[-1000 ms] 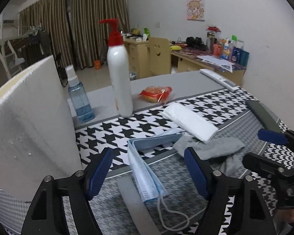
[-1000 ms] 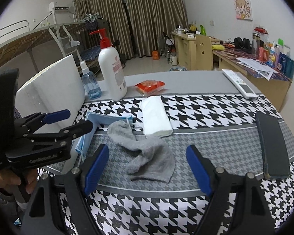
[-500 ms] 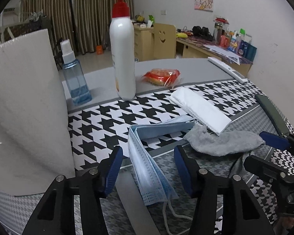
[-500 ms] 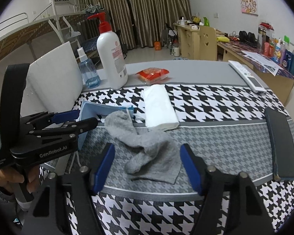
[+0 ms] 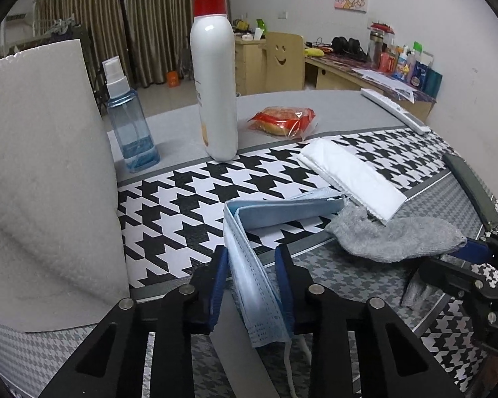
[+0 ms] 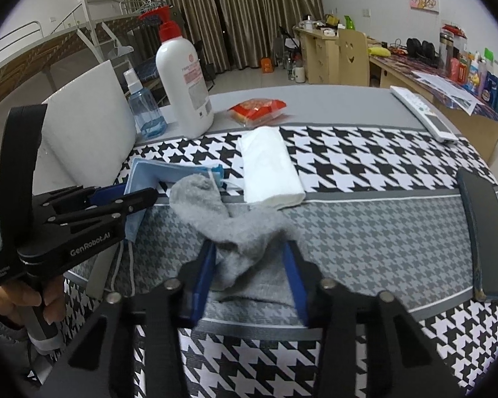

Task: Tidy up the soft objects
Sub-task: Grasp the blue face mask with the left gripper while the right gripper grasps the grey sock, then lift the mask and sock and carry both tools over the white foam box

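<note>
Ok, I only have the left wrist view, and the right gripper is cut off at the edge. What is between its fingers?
Observer: The right gripper straddles the crumpled grey knit sock; its jaws are closing with the sock bunched between them.
Operator: What's behind my camera?
Observer: A hand holds the handle of the left gripper, whose jaws are closing around the folded blue face mask.
Operator: Other side of the tall white pump bottle?
Observer: It carries a pink round logo above printed text.
</note>
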Demonstrator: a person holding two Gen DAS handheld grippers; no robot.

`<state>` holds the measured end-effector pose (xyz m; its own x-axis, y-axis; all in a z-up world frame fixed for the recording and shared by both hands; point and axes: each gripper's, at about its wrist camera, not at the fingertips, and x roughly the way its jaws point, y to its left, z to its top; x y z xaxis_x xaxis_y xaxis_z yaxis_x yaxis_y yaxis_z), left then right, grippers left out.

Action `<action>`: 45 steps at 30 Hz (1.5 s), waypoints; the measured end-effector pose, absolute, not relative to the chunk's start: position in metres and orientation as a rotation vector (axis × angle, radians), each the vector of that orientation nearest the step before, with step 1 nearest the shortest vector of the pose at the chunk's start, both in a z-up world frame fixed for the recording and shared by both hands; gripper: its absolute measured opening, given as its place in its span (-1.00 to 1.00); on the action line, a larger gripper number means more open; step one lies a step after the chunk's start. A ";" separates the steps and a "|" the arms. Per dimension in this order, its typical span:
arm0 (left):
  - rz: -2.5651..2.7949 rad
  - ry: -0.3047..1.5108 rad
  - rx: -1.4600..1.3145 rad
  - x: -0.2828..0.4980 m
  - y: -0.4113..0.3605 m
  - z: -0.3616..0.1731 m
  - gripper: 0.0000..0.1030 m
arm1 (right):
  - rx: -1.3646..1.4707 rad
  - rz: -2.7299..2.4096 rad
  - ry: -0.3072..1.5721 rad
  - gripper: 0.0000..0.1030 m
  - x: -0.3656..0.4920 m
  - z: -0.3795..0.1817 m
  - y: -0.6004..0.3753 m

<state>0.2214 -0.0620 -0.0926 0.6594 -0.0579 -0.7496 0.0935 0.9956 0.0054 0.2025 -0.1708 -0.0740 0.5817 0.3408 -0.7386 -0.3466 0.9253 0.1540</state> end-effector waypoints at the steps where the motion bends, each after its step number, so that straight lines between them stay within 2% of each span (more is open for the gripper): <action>1: -0.082 0.850 0.045 0.222 -0.062 -0.094 -0.55 | -0.011 0.400 0.868 -0.33 0.203 -0.075 -0.170; 6: -0.078 0.857 0.026 0.225 -0.057 -0.095 -0.76 | -0.004 0.382 0.872 -0.63 0.203 -0.076 -0.173; 9: -0.087 0.856 0.020 0.223 -0.056 -0.094 -0.84 | -0.004 0.372 0.874 -0.73 0.203 -0.076 -0.175; 17: -0.114 0.846 0.018 0.210 -0.056 -0.088 -0.90 | -0.005 0.386 0.871 -0.76 0.191 -0.074 -0.176; 45: -0.062 0.662 -0.006 0.149 -0.038 -0.034 -0.90 | 0.038 0.414 0.718 -0.77 0.152 -0.026 -0.182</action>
<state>0.1493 -0.0378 -0.0341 0.7872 -0.0595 -0.6139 0.0559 0.9981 -0.0251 0.1516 -0.1818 -0.0257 0.6756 0.3810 -0.6312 -0.3555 0.9184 0.1739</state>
